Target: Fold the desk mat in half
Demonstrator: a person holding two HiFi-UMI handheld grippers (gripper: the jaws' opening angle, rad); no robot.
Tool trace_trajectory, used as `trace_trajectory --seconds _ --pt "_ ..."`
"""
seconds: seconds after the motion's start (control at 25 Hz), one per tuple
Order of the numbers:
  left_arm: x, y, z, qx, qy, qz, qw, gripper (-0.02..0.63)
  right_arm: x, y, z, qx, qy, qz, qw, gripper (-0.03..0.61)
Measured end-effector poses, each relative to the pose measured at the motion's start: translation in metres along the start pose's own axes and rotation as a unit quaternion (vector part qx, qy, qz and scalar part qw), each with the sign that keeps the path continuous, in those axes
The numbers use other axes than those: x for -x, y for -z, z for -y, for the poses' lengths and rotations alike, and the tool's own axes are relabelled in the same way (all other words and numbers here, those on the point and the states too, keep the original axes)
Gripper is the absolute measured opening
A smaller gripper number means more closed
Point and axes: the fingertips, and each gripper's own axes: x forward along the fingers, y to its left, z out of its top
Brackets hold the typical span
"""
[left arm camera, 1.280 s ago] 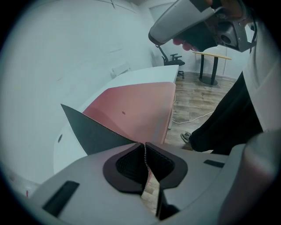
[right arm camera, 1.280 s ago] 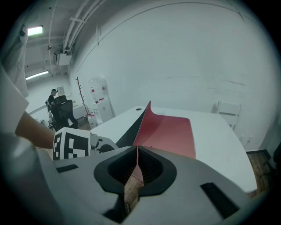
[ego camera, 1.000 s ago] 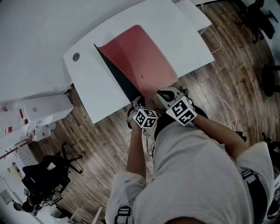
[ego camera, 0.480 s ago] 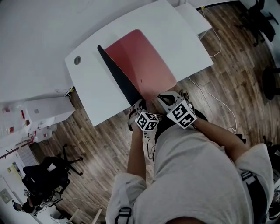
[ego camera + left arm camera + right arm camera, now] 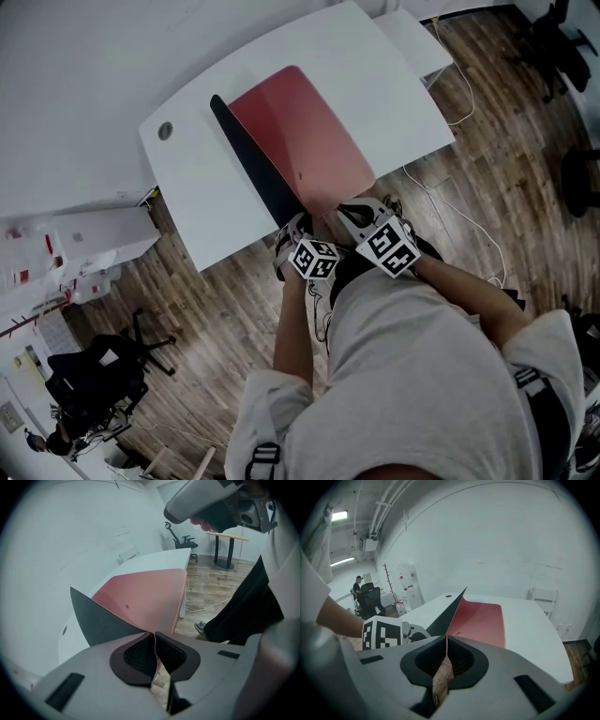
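The desk mat [image 5: 300, 141], red on top and dark underneath, lies on the white desk [image 5: 211, 202] with its left side lifted, so the dark underside [image 5: 253, 169] faces left. Both grippers hold the mat's near edge at the desk's front. My left gripper [image 5: 293, 228] is shut on the left near corner; in the left gripper view its jaws [image 5: 153, 638] pinch the thin edge, with the mat [image 5: 145, 597] rising ahead. My right gripper [image 5: 351, 208] is shut on the same edge further right; its jaws [image 5: 446, 641] clamp the mat [image 5: 480, 618].
A round cable hole [image 5: 165, 130] sits at the desk's far left. A smaller white table [image 5: 412, 33] adjoins it on the right, with a cable [image 5: 462, 89] on the wood floor. A white cabinet [image 5: 89, 239] and an office chair [image 5: 94, 375] stand left.
The lifted side of the mat stands steeper, so its dark underside shows as a narrower strip. Both grippers have kept their place and their grip.
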Motion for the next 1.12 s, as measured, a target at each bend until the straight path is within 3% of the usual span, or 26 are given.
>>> trace_trajectory --seconds 1.12 --pt "-0.002 -0.011 0.006 0.006 0.014 0.003 0.9999 0.043 0.008 0.007 0.014 -0.014 0.007 -0.001 1.0 0.041"
